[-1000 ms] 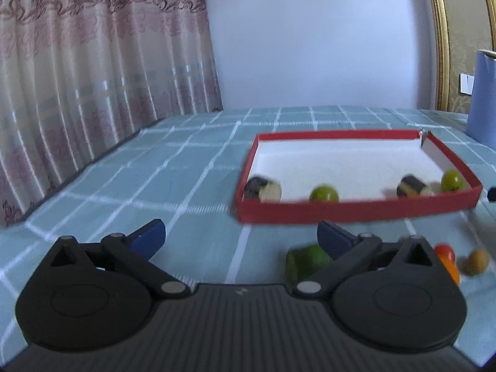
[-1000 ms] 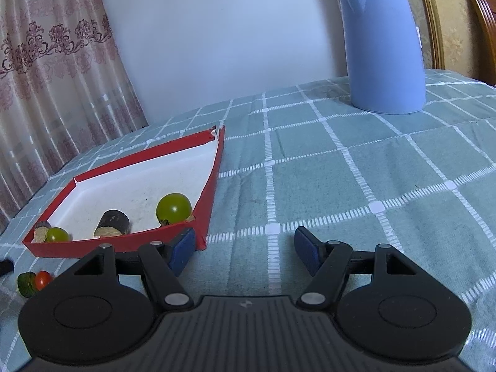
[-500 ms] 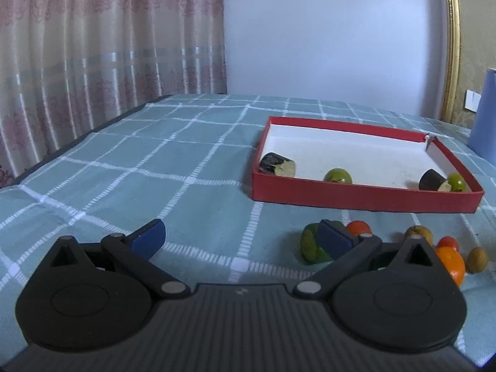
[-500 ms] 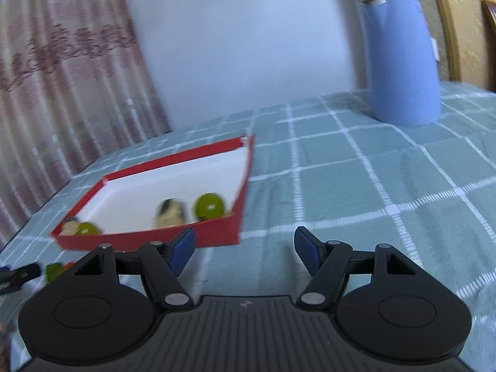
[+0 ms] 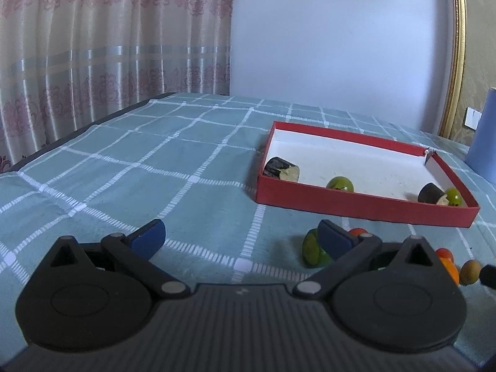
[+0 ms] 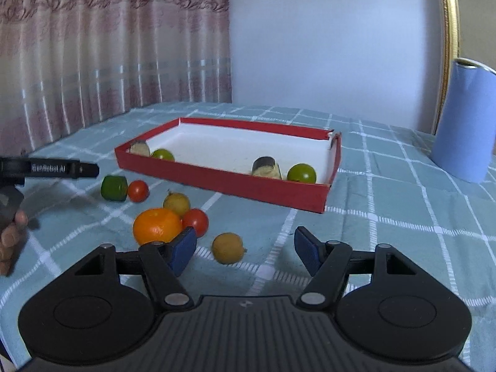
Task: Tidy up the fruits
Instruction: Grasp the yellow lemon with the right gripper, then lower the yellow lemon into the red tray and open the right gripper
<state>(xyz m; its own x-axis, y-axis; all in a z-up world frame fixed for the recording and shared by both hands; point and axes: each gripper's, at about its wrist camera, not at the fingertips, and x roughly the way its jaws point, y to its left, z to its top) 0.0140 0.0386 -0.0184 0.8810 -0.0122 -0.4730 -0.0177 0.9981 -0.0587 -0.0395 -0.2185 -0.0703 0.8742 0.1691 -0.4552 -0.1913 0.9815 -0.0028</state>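
A red tray with a white floor holds two dark cut pieces and two green fruits; it also shows in the left wrist view. Loose fruit lies before it: a green piece, two red tomatoes, an orange and two yellow-brown fruits. My right gripper is open and empty, just short of the nearest yellow-brown fruit. My left gripper is open and empty, with its right finger beside the green piece. The left gripper's tip shows in the right wrist view.
A blue kettle stands at the right, behind the tray. The checked teal cloth covers the table. A curtain hangs at the left, past the table's edge.
The right gripper has swung left, so the loose fruit now lies before it. The left gripper's view has shifted, with the tray now further right.
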